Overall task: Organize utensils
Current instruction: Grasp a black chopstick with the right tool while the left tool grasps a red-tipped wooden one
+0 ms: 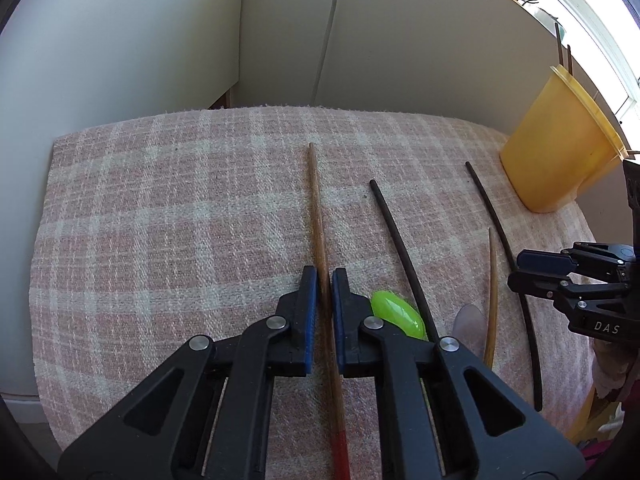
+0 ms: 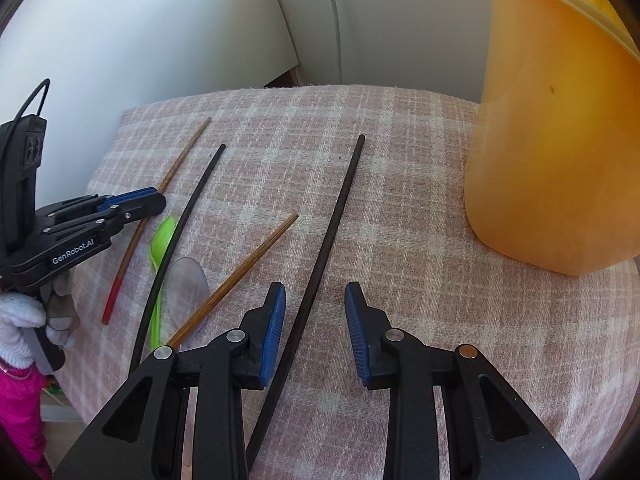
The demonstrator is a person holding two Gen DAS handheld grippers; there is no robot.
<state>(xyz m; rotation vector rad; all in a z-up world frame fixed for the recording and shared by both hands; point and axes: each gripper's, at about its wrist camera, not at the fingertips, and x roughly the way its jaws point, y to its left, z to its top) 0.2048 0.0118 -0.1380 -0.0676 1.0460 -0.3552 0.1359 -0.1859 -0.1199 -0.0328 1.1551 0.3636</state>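
Clearly, "GenRobot.AI" is printed on the left gripper [image 2: 154,200] and "DAS" on the right gripper [image 1: 516,274]; the left gripper is clenched on the brown chopstick with a red end [image 1: 318,208], which lies on the checked cloth [image 1: 160,200]; the right gripper stands released over a black chopstick [image 2: 340,208] (pads not touching it). Between them lie a green spoon [image 2: 162,232], a clear spoon [image 2: 186,284], another brown chopstick [image 2: 248,268] and another black one [image 2: 188,208]; the yellow cup [image 2: 552,140] stands near the cloth's right edge.

pink plaid cloth [image 1: 160,200] over table, white wall [image 1: 400,60] behind, bright window [image 1: 592,12] at right
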